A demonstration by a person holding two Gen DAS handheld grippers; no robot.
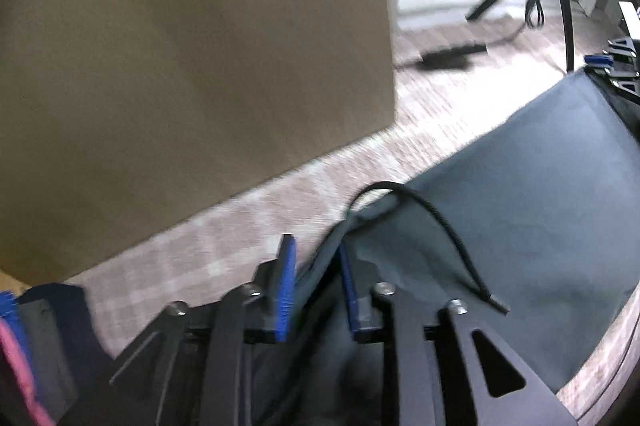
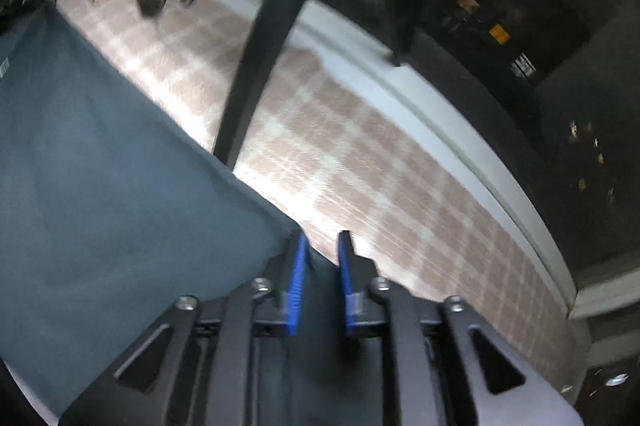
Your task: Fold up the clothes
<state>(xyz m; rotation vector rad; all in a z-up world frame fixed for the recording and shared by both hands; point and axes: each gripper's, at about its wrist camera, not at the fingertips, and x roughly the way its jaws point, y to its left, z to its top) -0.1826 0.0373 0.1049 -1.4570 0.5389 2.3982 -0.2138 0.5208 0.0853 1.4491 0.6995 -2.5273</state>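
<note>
Grey-green garment (image 1: 520, 194) lies on the checked cloth (image 2: 360, 166), its near edge between both grippers' blue pads. I see left gripper (image 1: 316, 286) and right gripper (image 2: 322, 282) jaws slightly parted, fabric between them; whether they pinch, I cannot tell. Cardboard box (image 1: 192, 66) stands just beyond the garment; a black drawcord (image 1: 440, 222) loops over it.

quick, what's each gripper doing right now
Left gripper: closed on an edge of the dark grey garment.
Right gripper: closed on the garment's corner.
</note>
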